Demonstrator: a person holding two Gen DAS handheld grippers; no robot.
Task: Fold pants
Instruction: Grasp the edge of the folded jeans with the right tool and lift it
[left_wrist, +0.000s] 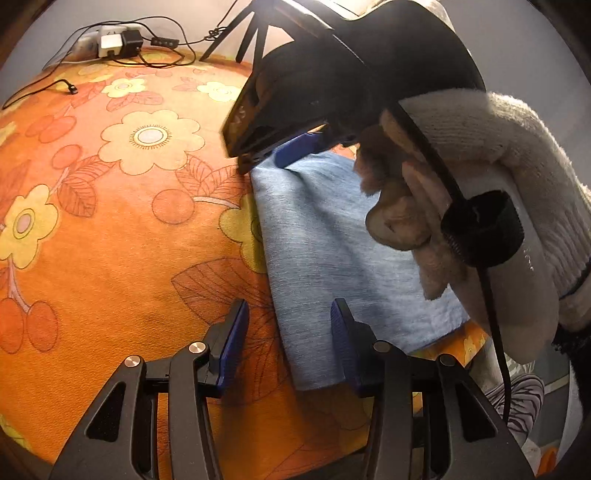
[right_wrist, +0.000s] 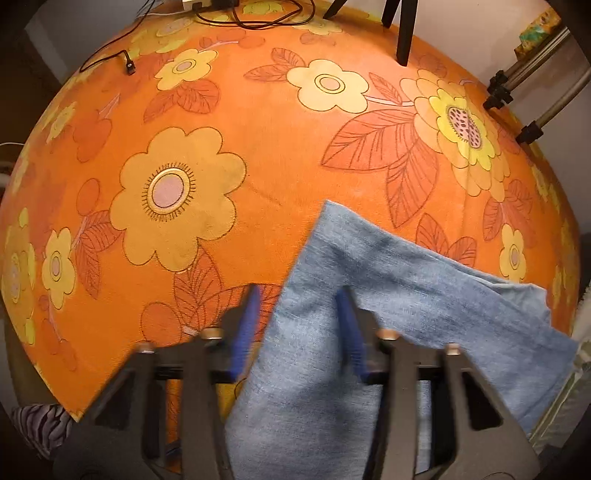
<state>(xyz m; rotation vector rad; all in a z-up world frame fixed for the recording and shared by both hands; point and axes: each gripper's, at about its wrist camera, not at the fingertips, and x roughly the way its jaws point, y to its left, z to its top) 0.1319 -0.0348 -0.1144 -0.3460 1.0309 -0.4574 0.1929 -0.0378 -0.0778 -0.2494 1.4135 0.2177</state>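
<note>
One pair of light-blue pants (left_wrist: 332, 236) lies folded on the orange flowered cloth (left_wrist: 122, 258) that covers the table, at its near right part.

My left gripper (left_wrist: 290, 339) hovers over the near left edge of the pants. Its two blue pads (left_wrist: 232, 343) stand apart and press on nothing: one is over the cloth, the other over the denim.

My right gripper (right_wrist: 299, 328) points down at the pants (right_wrist: 388, 306). Its two blue fingers (right_wrist: 349, 325) straddle a raised fold of denim; the fabric is between them, but whether the pads already pinch it I cannot tell, as they are blurred. In the left view, my one gloved hand (left_wrist: 491, 192) holds this gripper over the far end of the pants.

At the far edge sit one white power strip (left_wrist: 107, 42), one black adapter (left_wrist: 131, 40) and loose black cables (left_wrist: 55, 86). Three dark tripod legs (right_wrist: 404, 33) stand there too.
</note>
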